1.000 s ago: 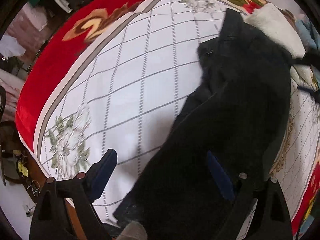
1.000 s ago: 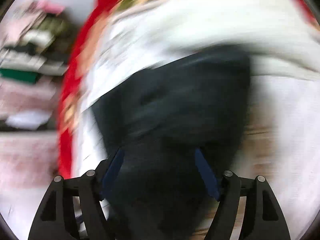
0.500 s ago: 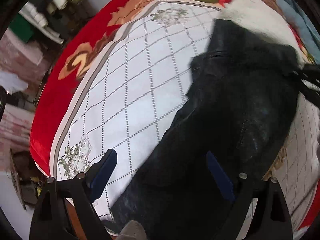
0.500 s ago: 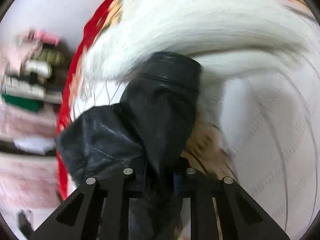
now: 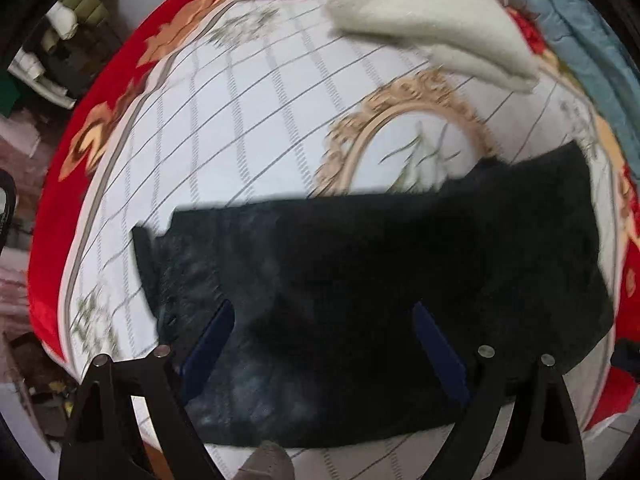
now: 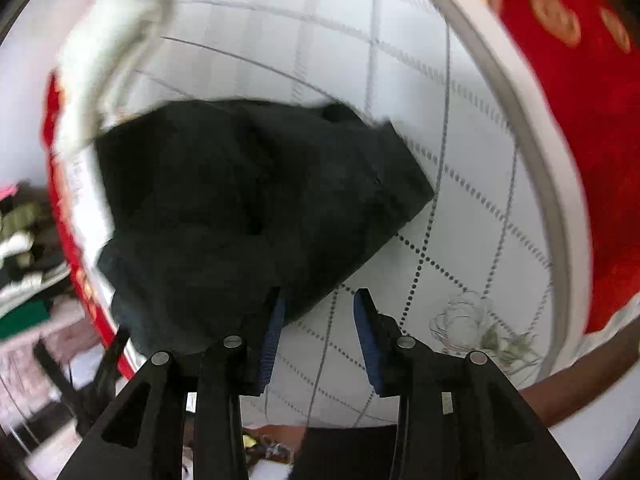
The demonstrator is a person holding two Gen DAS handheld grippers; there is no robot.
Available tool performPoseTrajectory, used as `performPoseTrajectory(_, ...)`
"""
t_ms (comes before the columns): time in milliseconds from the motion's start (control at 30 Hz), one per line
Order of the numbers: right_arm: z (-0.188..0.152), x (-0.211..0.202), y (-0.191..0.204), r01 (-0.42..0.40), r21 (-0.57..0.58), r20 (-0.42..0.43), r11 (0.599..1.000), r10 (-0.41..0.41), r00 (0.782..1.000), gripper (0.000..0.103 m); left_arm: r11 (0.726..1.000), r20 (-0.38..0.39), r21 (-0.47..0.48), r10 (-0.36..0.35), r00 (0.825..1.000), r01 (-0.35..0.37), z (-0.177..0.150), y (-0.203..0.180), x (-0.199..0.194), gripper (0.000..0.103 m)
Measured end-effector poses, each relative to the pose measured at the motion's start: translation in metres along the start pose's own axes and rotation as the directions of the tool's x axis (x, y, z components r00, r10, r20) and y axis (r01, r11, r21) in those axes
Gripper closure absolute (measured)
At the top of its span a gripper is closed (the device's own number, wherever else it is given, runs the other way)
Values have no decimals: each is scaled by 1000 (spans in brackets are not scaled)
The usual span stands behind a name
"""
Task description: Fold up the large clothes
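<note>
Black jacket [image 5: 400,288] lies folded across the bed [image 5: 248,128].
Left gripper [image 5: 320,344] and right gripper [image 6: 318,320] both spread, empty; next, likely regrasp an edge.

black garment [image 5: 380,300] on red-bordered checked blanket [image 5: 248,120]

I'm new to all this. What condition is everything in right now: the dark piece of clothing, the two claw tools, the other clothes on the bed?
Black leather-look garment: lying folded over in a wide band on the bed, held by neither tool.
Left gripper: open, over the garment.
Right gripper: open, empty, beside the garment's edge.
Cream fleecy garment: lying loose on the quilt.
Blue quilted garment: bunched at the bed's edge.
White checked quilt: spread flat.
</note>
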State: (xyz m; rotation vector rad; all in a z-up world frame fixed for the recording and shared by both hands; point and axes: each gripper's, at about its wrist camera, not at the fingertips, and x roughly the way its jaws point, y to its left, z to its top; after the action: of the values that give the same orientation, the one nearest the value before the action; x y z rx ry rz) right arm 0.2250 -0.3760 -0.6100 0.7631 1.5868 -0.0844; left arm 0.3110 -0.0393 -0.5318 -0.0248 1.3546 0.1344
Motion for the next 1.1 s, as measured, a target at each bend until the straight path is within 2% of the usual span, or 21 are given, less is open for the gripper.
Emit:
performPoseTrajectory(67, 8, 2, 32, -10, -127, -1, 992, 10, 1000, 65, 1000, 34, 12, 8, 999, -8, 21, -11, 7, 12)
performPoseTrajectory(133, 25, 11, 67, -16, -232, 43, 973, 27, 999, 65, 999, 37, 19, 47, 998, -48, 38, -18, 26, 12)
performPoseTrajectory(233, 53, 39, 119, -64, -338, 35, 939, 80, 996, 65, 1000, -56, -3, 13, 998, -13, 53, -20, 66, 10)
performPoseTrajectory(267, 63, 51, 130, -66, -346, 25, 936, 80, 996, 65, 1000, -73, -18, 2, 997, -3, 54, -17, 74, 10)
performPoseTrajectory(300, 76, 63, 140, -63, -352, 16, 934, 74, 997, 71, 1000, -78, -26, -11, 997, 9, 54, -14, 79, 9)
performPoseTrajectory(367, 93, 82, 148, -28, -338, 14, 941, 35, 999, 75, 999, -55, -31, -14, 998, 12, 53, -9, 83, 7)
performPoseTrajectory(433, 111, 102, 146, 4, -332, 16, 943, 1, 1000, 75, 999, -47, -46, -29, 999, 27, 52, -5, 86, 6)
performPoseTrajectory(533, 124, 114, 134, -24, -262, -9, 965, 22, 1000, 76, 998, -48, -62, -35, 998, 32, 56, -2, 89, 5)
performPoseTrajectory(633, 125, 98, 129, -8, -253, -57, 967, -7, 998, 76, 998, -41, -55, -14, 999, 12, 57, 0, 70, 5)
performPoseTrajectory(667, 122, 90, 127, 14, -278, -58, 961, -31, 998, 71, 998, -30, -56, -6, 1000, 4, 55, 1, 60, 5)
performPoseTrajectory(733, 111, 70, 142, 83, -372, -18, 925, -96, 995, 68, 998, -4, -64, 11, 1000, -11, 49, 6, 37, 5)
performPoseTrajectory(833, 92, 51, 150, 94, -445, 39, 891, -86, 996, 67, 995, -18, -81, 47, 999, -49, 36, 7, 24, 2)
performPoseTrajectory(867, 87, 49, 149, 105, -449, 44, 887, -96, 994, 56, 995, -28, -90, 48, 998, -50, 31, 5, 23, 2)
performPoseTrajectory(900, 84, 50, 147, 125, -446, 49, 886, -115, 992, 43, 994, -34, -100, 48, 998, -51, 25, 6, 24, 2)
performPoseTrajectory(967, 77, 58, 155, 111, -446, 53, 888, -98, 994, 42, 993, -52, -108, 50, 997, -55, 17, 7, 31, 2)
performPoseTrajectory(1100, 73, 90, 153, 176, -434, 26, 883, -184, 983, 42, 991, -88, -117, 48, 995, -58, 12, 5, 46, 2)
